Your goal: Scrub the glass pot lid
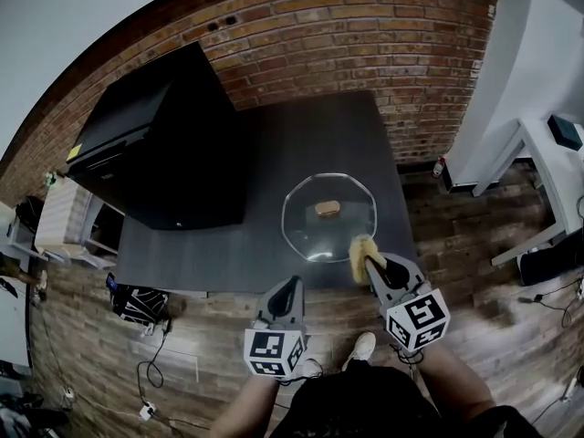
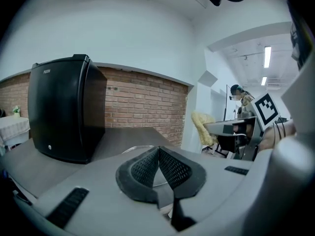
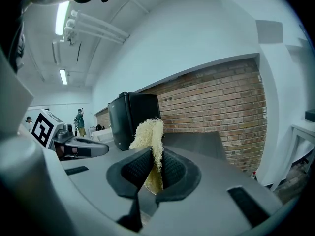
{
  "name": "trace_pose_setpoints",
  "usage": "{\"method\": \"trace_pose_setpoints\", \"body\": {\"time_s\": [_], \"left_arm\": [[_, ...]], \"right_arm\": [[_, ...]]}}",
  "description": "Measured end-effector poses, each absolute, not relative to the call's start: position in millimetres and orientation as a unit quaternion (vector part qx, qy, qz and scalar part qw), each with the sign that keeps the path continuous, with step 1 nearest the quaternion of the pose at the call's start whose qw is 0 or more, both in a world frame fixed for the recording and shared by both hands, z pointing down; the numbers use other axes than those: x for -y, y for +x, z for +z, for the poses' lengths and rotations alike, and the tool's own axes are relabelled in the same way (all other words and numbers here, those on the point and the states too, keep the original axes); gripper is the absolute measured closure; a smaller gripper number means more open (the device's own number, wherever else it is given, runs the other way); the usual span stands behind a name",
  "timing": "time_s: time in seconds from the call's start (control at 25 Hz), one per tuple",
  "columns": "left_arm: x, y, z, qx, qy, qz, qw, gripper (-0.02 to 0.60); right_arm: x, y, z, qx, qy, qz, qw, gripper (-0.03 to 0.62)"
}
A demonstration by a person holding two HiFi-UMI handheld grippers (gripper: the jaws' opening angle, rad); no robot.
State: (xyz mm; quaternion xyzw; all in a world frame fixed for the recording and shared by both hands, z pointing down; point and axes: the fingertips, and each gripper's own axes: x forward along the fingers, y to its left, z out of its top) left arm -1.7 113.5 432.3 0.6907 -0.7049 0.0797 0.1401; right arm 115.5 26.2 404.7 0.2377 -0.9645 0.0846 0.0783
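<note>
Brick-wall rm, dark table (image 1: 310, 135): glass pot lid (image 1: 306, 222) lies flat nr front edge, knob up, ready for scrubbing. Right gripper (image 1: 372, 265) clenched on fibre scrubber (image 1: 359, 252), poised over lid's near rim. Left gripper (image 1: 292, 284) pressed together, empty, idle alongside.

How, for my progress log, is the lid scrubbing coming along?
Done: the right claw is shut on the fibrous scrubber. In hand: the scrubber hangs at the near rim of the glass lid; contact is unclear. Left: the scrubbing itself. The left claw is shut, empty.
</note>
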Motion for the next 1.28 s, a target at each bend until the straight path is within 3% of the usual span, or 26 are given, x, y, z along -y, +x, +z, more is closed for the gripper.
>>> {"method": "trace_pose_setpoints", "body": {"time_s": [0.84, 1.28], "left_arm": [[-58.4, -38.9, 470.7, 0.702, 0.680, 0.127, 0.171, 0.546], [-9.6, -93.3, 528.3, 0.648, 0.714, 0.164, 0.208, 0.546]], "right_arm": [[12.1, 72.2, 443.3, 0.962, 0.220, 0.129, 0.096, 0.547], [29.9, 9.3, 491.7, 0.944, 0.250, 0.138, 0.163, 0.547]]}}
